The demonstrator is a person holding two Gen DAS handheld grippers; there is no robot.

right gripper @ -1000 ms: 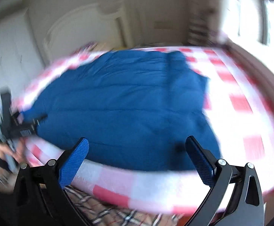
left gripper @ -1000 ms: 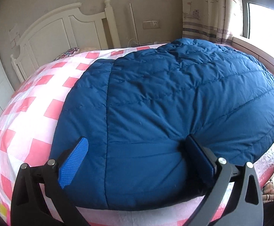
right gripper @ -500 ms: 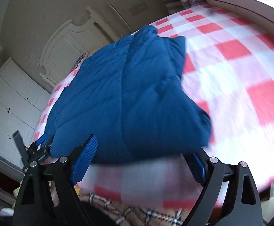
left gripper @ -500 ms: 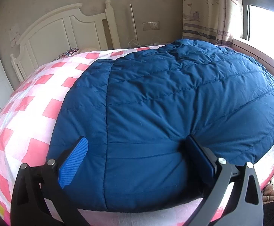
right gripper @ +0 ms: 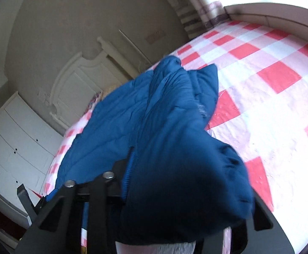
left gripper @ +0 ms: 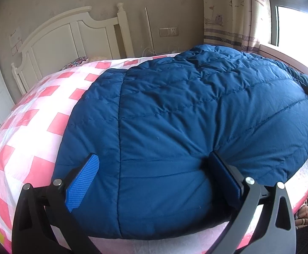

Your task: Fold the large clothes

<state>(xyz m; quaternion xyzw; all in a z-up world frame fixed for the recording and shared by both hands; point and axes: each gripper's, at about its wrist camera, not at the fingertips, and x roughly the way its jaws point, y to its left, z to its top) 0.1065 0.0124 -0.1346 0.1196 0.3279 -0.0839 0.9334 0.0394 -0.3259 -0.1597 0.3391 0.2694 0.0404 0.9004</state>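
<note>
A large blue quilted jacket (left gripper: pixel 196 110) lies spread on a bed with a pink and red checked sheet (left gripper: pixel 37 127). My left gripper (left gripper: pixel 152 158) stands wide at the jacket's near hem. Its right finger (left gripper: pixel 223 173) digs into a fold, while its left pad (left gripper: pixel 84 180) rests free over the edge. In the right wrist view the jacket's (right gripper: pixel 154 110) other near corner bulges up between the jaws of my right gripper (right gripper: pixel 185 180). Those jaws are closing on it; the left finger (right gripper: pixel 128 169) presses the fabric and the right finger is hidden behind it.
A white headboard (left gripper: pixel 69 36) stands at the far end of the bed, with a curtain (left gripper: pixel 228 12) and window at the right. White drawers (right gripper: pixel 9 144) line the wall beyond the bed's left side. Bare checked sheet (right gripper: pixel 281 84) stretches to the right of the jacket.
My right gripper has rolled and moved in onto the jacket's corner, and its jaws have narrowed around the fabric, which now bunches up between them. The left gripper has stayed put.
</note>
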